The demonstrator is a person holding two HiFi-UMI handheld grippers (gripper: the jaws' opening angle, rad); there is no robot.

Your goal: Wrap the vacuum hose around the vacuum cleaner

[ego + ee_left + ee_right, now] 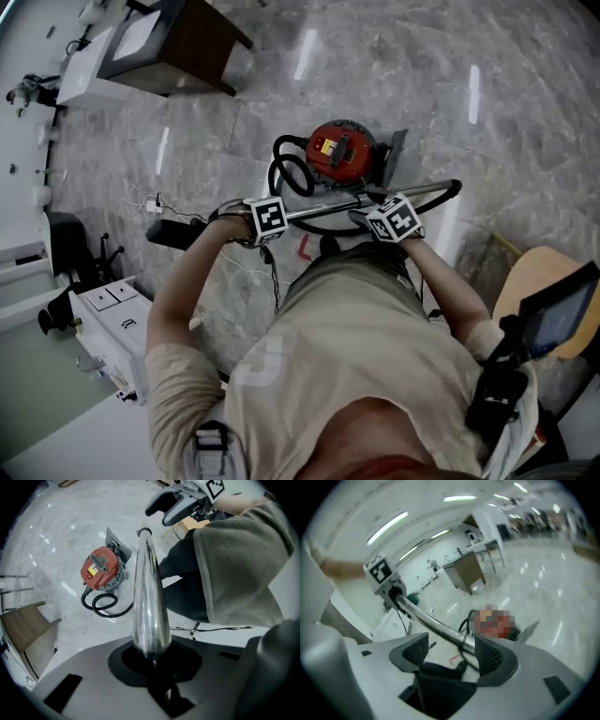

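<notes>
- Two tongs work one chrome wand (149,602). My left tongs (152,656) are clamped narrow on its end, so that hand carries the wand.
- My right tongs (452,652) stand wide. The wand passes between the pads, against the 3 o'clock one, and is not gripped. I judge that hand is between holds.
- The red vacuum cleaner (339,150) sits on the floor (422,84) at my 12 o'clock, apart from the wand.
- The black hose (289,173) loops at the cleaner's 9 o'clock side and arcs on toward the wand's 3 o'clock end.
- I judge the wrapping barely begun, as no turn circles the body.
</notes>
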